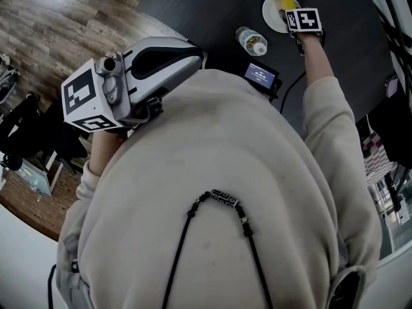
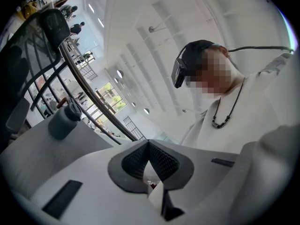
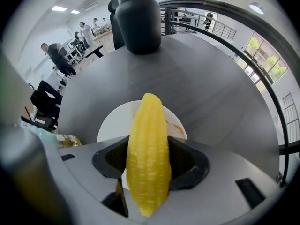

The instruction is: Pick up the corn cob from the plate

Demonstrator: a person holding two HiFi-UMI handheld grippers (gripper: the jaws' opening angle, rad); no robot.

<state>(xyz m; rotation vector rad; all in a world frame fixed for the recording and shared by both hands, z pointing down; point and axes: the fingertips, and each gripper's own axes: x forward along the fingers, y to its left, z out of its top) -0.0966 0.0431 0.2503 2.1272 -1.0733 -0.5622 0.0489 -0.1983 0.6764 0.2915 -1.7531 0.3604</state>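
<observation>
Right gripper point(image 3: 148, 160) points steeply down over the plate; its black ribbed pads press on both sides of the corn cob point(image 3: 147, 139), so the grip is closed on it. Cob: yellow, glossy, rows of kernels, tapered to a rounded far tip, lengthwise between the jaws. The white round plate point(image 3: 111, 125) lies beneath it, smooth, with an orange-brown smear point(image 3: 176, 126) at its right rim; whether the cob touches the plate cannot be told.

Left gripper point(image 2: 149, 148) is held level near the person's chest, its pads meeting in a V with nothing between. The shell is light grey plastic, and its cube point(image 1: 87, 102) carries black-and-white square markers.

The table point(image 1: 212, 5) is dark, matte and round-edged. On it, near the plate: a clear plastic water bottle point(image 1: 251, 41) with a white cap, and a small black device point(image 1: 261, 74) with a lit screen, its text too small to read. Beyond the plate stands a matte black flask point(image 3: 138, 18).

The floor point(image 1: 64, 24) is wood plank. The person wears a cream sweatshirt point(image 1: 212, 237) and a black beaded cord point(image 1: 225, 198).
</observation>
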